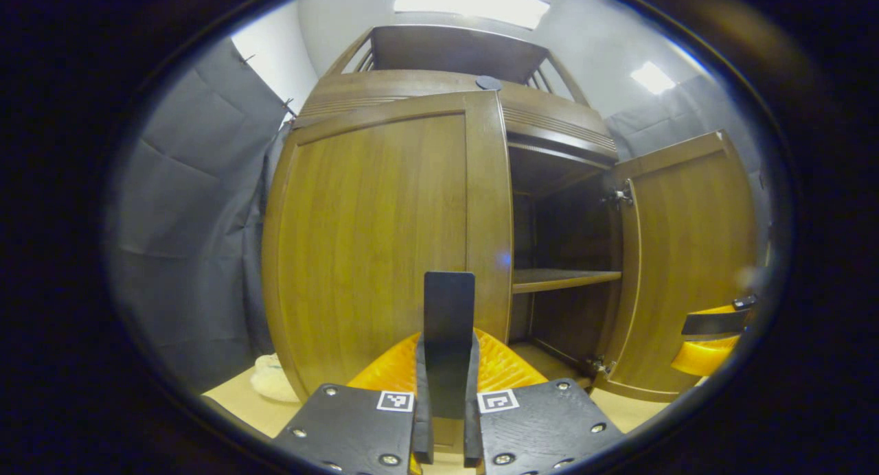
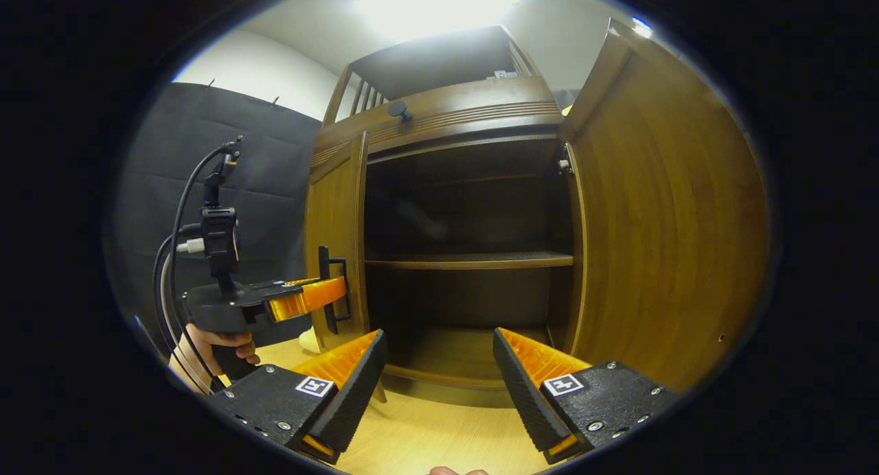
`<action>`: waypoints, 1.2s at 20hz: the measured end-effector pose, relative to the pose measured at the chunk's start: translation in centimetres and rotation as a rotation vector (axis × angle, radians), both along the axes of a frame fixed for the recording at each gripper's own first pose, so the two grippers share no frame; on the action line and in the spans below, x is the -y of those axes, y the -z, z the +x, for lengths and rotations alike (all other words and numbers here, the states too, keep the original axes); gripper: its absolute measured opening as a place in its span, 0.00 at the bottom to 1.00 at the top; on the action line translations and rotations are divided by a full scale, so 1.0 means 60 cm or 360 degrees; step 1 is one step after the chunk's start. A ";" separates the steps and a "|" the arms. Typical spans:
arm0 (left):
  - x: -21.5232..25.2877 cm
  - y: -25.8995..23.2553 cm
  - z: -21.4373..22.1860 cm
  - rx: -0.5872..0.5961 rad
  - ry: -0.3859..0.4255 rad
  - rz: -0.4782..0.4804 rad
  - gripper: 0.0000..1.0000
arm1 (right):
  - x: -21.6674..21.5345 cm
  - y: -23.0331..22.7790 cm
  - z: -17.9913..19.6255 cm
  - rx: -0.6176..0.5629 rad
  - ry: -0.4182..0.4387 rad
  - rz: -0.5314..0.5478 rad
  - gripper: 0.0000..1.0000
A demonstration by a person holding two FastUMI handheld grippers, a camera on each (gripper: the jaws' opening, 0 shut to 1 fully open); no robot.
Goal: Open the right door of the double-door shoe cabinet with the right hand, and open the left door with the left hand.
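Right door (image 2: 666, 207) stood swung open, right gripper (image 2: 439, 375) released; left gripper (image 1: 448, 365) clenched on the closed left door's handle (image 1: 448, 310), ready to pull.

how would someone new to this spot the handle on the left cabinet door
Find the wooden shoe cabinet with its right door swung wide open. The left door is shut, and near its inner edge stands a dark upright bar, the handle. It is the only dark fitting on that door, and the left gripper has its fingers closed on it.

Shoe cabinet (image 2: 659, 241) glossy brown wood; handle (image 1: 448, 324) matt; wall cloth (image 1: 192, 207) creased.
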State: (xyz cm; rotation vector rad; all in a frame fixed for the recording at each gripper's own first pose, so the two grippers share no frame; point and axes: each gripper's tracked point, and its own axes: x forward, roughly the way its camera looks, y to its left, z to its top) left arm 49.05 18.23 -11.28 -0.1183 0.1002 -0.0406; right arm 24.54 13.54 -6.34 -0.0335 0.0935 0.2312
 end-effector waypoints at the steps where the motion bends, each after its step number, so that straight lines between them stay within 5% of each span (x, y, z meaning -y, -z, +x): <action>1: -0.003 -0.001 -0.008 0.0001 -0.0004 0.0001 0.19 | 0.002 -0.001 0.000 0.0001 0.0003 -0.0008 0.95; 12: -0.053 -0.020 -0.101 0.0030 -0.0039 -0.0002 0.19 | 0.011 0.007 -0.005 -0.0031 0.0093 0.0035 0.95; 24: -0.118 -0.027 -0.189 0.0026 -0.0098 0.0019 0.19 | -0.012 0.016 -0.015 -0.0099 0.0030 0.0034 0.95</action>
